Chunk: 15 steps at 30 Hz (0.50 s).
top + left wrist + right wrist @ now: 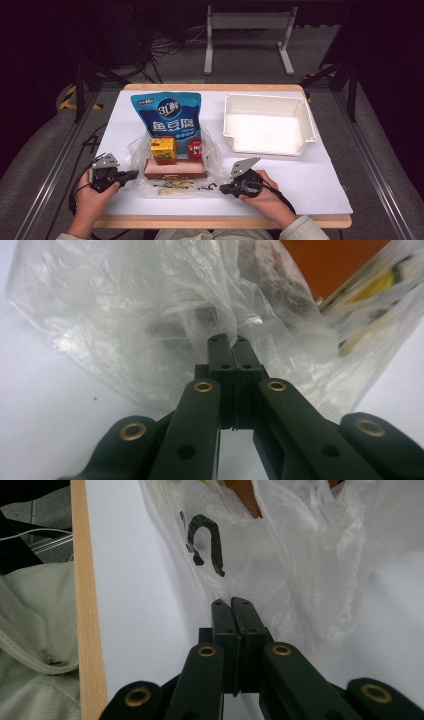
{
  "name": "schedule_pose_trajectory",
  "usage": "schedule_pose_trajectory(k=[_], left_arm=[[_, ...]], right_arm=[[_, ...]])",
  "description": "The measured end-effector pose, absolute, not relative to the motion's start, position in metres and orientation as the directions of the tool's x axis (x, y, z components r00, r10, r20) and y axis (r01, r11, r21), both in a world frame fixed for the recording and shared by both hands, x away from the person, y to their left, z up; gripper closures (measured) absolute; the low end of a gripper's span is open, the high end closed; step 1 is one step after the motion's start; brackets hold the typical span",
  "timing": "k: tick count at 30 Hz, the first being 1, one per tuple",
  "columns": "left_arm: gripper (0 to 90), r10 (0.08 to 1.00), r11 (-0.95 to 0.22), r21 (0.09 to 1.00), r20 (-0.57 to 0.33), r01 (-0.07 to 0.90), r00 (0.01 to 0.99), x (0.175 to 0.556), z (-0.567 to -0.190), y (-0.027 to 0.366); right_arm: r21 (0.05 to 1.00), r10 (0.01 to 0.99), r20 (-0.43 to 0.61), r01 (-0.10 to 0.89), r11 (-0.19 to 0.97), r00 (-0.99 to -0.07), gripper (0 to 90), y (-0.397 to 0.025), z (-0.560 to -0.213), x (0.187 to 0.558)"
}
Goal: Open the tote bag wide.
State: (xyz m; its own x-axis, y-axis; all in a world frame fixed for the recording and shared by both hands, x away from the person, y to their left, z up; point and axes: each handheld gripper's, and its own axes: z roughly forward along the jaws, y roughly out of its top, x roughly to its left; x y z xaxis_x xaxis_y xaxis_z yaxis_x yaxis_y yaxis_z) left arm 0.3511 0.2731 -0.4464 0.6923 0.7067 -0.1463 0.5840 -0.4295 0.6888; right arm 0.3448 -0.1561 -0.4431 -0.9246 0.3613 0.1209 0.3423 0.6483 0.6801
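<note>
Both grippers, left gripper (pixel 228 342) and right gripper (pixel 231 605), pinch the plastic bag (pixel 212 150), stretched left-right.

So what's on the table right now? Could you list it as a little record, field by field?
Surface: white table
Centre: clear plastic bag lying open around some groceries
In the bag: blue snack pouch, yellow carton, red round tub, brown box
Right rear: white bin, nothing in it
Left gripper: jaws shut on the bag's film
Right gripper: jaws shut on the bag's edge near black print
</note>
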Motion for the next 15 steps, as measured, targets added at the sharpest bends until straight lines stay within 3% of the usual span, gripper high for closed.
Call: schedule_pose_trajectory(k=[15], left_arm=[[90.0,0.697,-0.428,0.689,-0.160,0.585,0.699,0.352,-0.453,0.272]], right_arm=[[0.685,0.395,0.131,0.371,0.626,-0.909,89.0,-0.174,-0.443,0.344]])
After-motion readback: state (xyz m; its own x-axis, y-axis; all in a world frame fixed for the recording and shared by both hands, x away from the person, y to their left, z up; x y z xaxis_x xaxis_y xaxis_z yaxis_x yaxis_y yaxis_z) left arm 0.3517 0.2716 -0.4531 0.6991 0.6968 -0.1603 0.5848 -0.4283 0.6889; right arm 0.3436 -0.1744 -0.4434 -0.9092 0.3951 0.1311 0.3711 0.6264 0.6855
